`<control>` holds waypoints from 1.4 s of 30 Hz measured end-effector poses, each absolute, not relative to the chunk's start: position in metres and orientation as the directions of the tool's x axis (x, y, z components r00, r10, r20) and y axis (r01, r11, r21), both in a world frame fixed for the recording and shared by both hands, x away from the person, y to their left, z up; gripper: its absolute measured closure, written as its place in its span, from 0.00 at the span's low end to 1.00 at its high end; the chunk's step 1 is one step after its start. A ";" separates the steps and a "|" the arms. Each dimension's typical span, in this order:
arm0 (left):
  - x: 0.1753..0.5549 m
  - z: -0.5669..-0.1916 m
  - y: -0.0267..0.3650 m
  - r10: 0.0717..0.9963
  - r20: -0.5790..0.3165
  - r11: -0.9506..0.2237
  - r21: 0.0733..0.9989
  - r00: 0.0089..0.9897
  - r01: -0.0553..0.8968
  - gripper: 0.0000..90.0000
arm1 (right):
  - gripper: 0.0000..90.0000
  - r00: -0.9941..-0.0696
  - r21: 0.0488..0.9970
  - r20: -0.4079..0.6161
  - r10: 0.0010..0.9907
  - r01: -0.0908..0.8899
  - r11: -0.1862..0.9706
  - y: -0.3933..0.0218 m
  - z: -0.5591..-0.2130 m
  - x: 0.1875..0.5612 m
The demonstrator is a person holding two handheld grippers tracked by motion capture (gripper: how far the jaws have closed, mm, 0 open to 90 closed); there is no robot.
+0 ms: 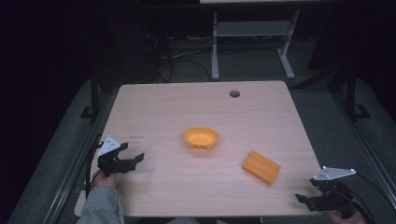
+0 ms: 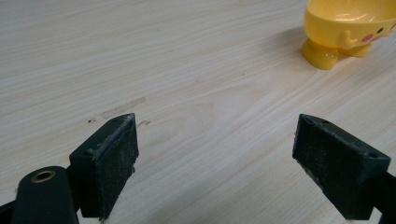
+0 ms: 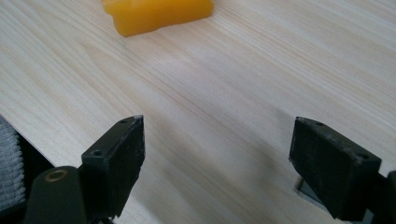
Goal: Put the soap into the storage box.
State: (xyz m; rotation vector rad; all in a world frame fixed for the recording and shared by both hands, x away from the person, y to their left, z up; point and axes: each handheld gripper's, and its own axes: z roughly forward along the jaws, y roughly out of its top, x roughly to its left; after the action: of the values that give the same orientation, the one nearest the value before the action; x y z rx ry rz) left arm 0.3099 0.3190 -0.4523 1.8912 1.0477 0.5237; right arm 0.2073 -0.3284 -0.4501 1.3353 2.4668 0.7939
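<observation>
High view: the left gripper [image 1: 125, 159], jaws spread wide with nothing between them, sits at the near left part of the table [image 1: 159, 107], well left of the bowl [image 1: 201, 138]. The right gripper [image 1: 310, 198], also wide and empty, is at the near right corner. The orange block [image 1: 261, 167] lies flat between the bowl and the right gripper, apart from both. The bowl stands upright near the table's middle; nothing is visible inside it.

Left gripper view: jaws wide over bare wood; the bowl [image 2: 348, 28], on small feet, stands ahead and well apart.

Right gripper view: jaws wide, empty; the block [image 3: 156, 14] lies ahead, untouched.
</observation>
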 end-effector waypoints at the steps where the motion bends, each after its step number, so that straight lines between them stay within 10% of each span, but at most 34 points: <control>1: 0.310 -0.452 0.319 0.831 -0.052 -0.252 0.853 0.554 0.458 0.15 | 0.19 -0.575 0.568 0.047 0.817 0.688 0.452 -0.327 -0.448 0.208; 42: 0.309 -0.452 0.318 0.829 -0.066 -0.238 0.857 0.555 0.457 0.15 | 0.19 -0.748 0.472 -0.030 0.663 0.574 0.669 -0.251 -0.400 0.277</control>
State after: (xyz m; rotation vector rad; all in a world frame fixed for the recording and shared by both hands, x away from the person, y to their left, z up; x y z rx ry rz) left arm 0.3089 0.3181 -0.4517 1.8774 1.0481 0.5128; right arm 0.2771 -0.2515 -0.4001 1.0066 2.6845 0.6578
